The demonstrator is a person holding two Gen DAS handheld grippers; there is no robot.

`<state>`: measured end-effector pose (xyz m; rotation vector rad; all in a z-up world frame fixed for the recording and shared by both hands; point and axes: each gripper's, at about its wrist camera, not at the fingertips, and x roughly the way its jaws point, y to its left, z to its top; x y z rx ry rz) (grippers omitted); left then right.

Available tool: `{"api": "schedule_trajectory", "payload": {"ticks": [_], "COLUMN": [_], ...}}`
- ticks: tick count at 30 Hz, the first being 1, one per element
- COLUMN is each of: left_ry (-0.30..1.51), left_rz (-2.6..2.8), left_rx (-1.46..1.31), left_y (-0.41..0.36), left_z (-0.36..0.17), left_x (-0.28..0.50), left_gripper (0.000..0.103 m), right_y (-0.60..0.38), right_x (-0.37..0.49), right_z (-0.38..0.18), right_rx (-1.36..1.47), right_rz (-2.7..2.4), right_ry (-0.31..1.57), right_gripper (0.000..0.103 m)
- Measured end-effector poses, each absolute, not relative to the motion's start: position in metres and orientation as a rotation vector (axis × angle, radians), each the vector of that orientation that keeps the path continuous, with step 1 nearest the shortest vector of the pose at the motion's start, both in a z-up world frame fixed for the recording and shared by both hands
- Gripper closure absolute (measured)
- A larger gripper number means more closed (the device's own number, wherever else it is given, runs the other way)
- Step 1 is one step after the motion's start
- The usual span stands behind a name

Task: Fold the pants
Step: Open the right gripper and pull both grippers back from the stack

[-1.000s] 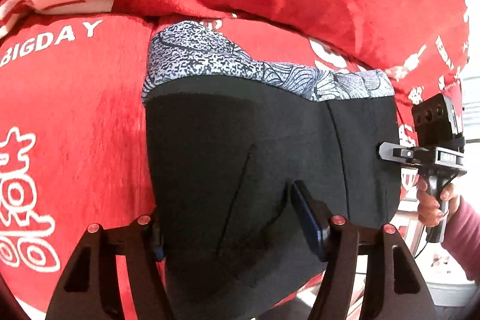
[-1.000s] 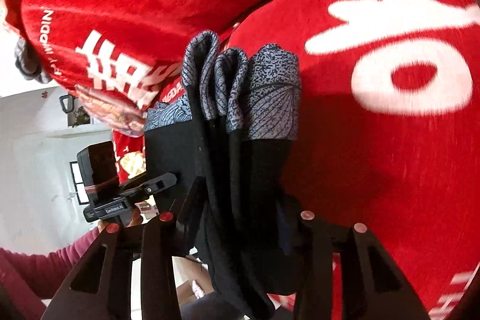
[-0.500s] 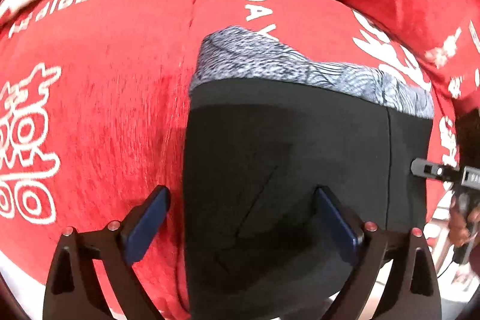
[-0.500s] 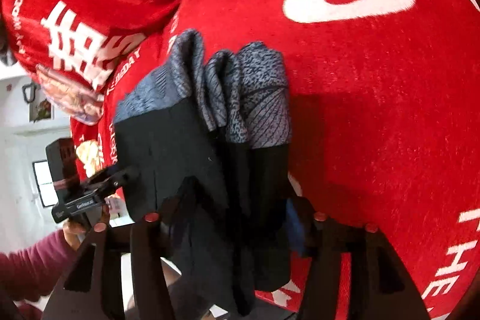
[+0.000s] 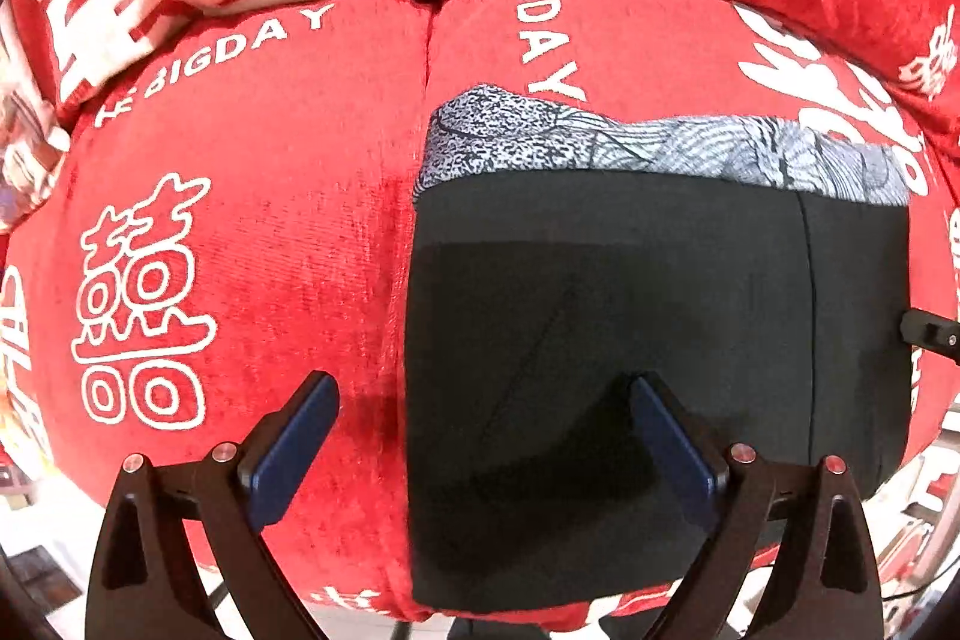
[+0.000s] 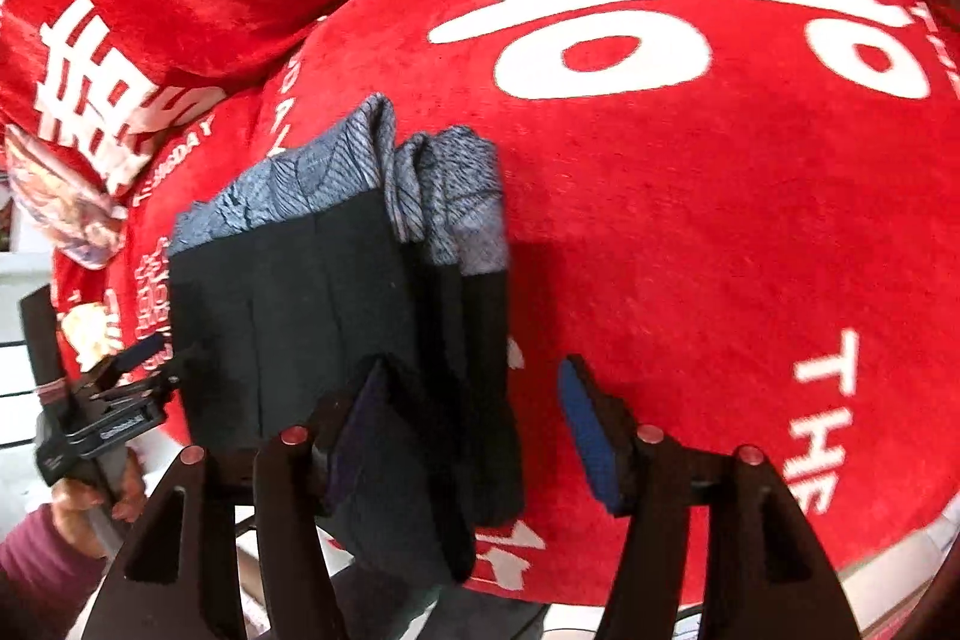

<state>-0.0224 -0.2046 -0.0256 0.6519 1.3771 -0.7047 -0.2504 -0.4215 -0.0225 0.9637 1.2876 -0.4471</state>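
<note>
Pants [image 5: 654,340] lay folded into a compact black block on the red cushion [image 5: 252,232], the grey patterned waistband [image 5: 660,148] at the far edge, as the left wrist view showed it. The left gripper [image 5: 480,436] hung over the near edge with its blue pads [image 5: 294,442] spread wide apart and nothing between them; one pad stood over bare cushion, the other over the black cloth. A sliver of the other tool poked in at the right edge.

From the right wrist view the same bundle showed its stacked layers edge-on, the waistband [image 6: 444,196] bunched in several folds. The right gripper [image 6: 480,436] also stood open, its fingers [image 6: 588,430] clear of the fabric on the outer side, while the inner finger sat against or just behind the black layers; whether it touched them I could not tell. The left gripper [image 6: 108,400] and the hand holding it [image 6: 90,496] sat beyond the bundle's far side.

To my eye the fold looked essentially finished, with both tools letting go. Done well, the step called for drawing each gripper straight back without snagging a layer, since the near corner [image 6: 420,538] overhung the cushion edge and could drag the stack loose.
</note>
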Motion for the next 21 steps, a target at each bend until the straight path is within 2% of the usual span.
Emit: {"api": "schedule_trajectory", "payload": {"ticks": [6, 10, 14, 16, 17, 18, 21], "left_ry": [1.366, 1.364, 1.368, 1.368, 1.364, 1.359, 1.340], "left_rz": [-0.686, -0.684, -0.695, -0.701, -0.703, -0.704, -0.705], "left_rx": [0.665, 0.684, 0.690, 0.696, 0.698, 0.703, 0.715], "left_y": [-0.197, -0.192, -0.185, -0.182, -0.181, -0.180, -0.179], "left_z": [-0.011, -0.001, 0.013, 0.019, 0.022, 0.025, 0.035], "left_x": [-0.030, -0.036, -0.042, -0.045, -0.046, -0.048, -0.052], "left_gripper": [0.001, 0.001, 0.001, 0.001, 0.001, 0.001, 0.001], "right_y": [-0.398, -0.381, -0.366, -0.360, -0.356, -0.353, -0.342], "right_x": [-0.255, -0.250, -0.242, -0.242, -0.241, -0.239, -0.236], "right_z": [-0.007, 0.012, 0.033, 0.041, 0.048, 0.051, 0.066], "right_rx": [0.923, 0.887, 0.857, 0.838, 0.819, 0.806, 0.751], "right_rz": [-0.515, -0.542, -0.580, -0.595, -0.610, -0.617, -0.643], "right_ry": [1.311, 1.293, 1.261, 1.252, 1.244, 1.239, 1.207], "right_gripper": [0.037, 0.025, 0.021, 0.010, 0.008, 0.000, 0.000]}}
